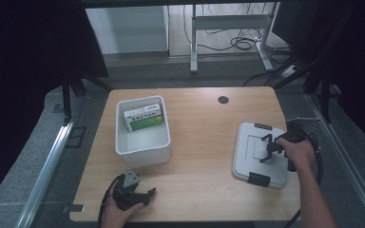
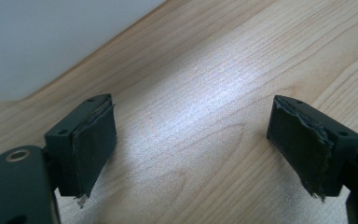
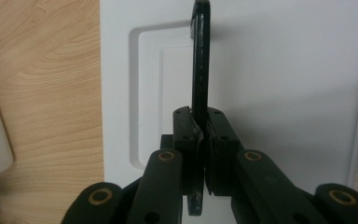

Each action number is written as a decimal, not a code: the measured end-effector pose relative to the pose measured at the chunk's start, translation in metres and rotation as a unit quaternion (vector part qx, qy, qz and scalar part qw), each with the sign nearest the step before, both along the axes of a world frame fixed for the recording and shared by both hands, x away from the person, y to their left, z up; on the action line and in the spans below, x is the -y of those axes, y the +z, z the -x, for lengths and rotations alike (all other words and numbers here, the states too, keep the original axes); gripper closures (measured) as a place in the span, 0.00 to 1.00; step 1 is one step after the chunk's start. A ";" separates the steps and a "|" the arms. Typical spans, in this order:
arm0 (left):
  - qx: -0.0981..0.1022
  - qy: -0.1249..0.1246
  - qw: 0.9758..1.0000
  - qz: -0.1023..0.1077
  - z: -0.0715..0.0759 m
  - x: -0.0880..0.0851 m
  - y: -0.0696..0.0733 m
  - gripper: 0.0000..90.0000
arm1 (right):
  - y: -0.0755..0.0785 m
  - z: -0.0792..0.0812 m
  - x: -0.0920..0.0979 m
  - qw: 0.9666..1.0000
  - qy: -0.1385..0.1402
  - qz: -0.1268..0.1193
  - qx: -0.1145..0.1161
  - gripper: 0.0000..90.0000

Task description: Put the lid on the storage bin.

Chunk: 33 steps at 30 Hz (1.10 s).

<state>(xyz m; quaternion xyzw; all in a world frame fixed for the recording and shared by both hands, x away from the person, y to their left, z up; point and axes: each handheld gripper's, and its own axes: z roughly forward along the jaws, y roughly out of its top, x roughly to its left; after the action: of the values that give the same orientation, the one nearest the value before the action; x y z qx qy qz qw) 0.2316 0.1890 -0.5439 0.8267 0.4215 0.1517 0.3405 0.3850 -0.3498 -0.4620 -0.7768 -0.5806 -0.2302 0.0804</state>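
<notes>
Nearest the person, the left gripper [image 1: 142, 194] rests low on the wooden table [image 1: 204, 142] at its near edge, jaws spread wide with nothing but bare wood between the pads [image 2: 93, 144] — released and parked, probably to keep clear while the other hand works. Just beyond it stands the white bin [image 1: 143, 142], open-topped, with a green-and-white box [image 1: 145, 117] lying inside toward its far wall.

Over on the right, the grey lid [image 1: 252, 164] lies flat on the table, well apart from the bin, a black latch at its near edge and another at its far edge. The right gripper [image 1: 269, 148] hangs above the lid's middle, its jaws clenched on the black handle [image 3: 200, 60], which stands upright between the pads [image 3: 213, 149] — a hold at the centre that should let the lid lift level. My guess is the lid is meant for the bin; it is not yet on it.
</notes>
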 end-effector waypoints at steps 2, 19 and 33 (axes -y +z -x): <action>0.000 0.000 1.000 0.000 0.000 0.000 0.000 0.17 | 0.001 0.000 0.000 1.000 -0.002 0.002 0.002 0.94; 0.000 0.000 1.000 0.000 0.000 0.000 0.000 0.17 | 0.014 0.003 -0.001 1.000 0.003 0.001 0.010 0.94; 0.000 0.000 1.000 0.000 0.000 0.000 0.000 0.17 | 0.016 0.001 -0.010 1.000 0.018 0.003 0.014 0.94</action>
<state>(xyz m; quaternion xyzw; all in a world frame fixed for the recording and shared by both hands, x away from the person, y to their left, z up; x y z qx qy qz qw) 0.2313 0.1889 -0.5439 0.8265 0.4219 0.1517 0.3404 0.3839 -0.3403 -0.4458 -0.7633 -0.5960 -0.2381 0.0736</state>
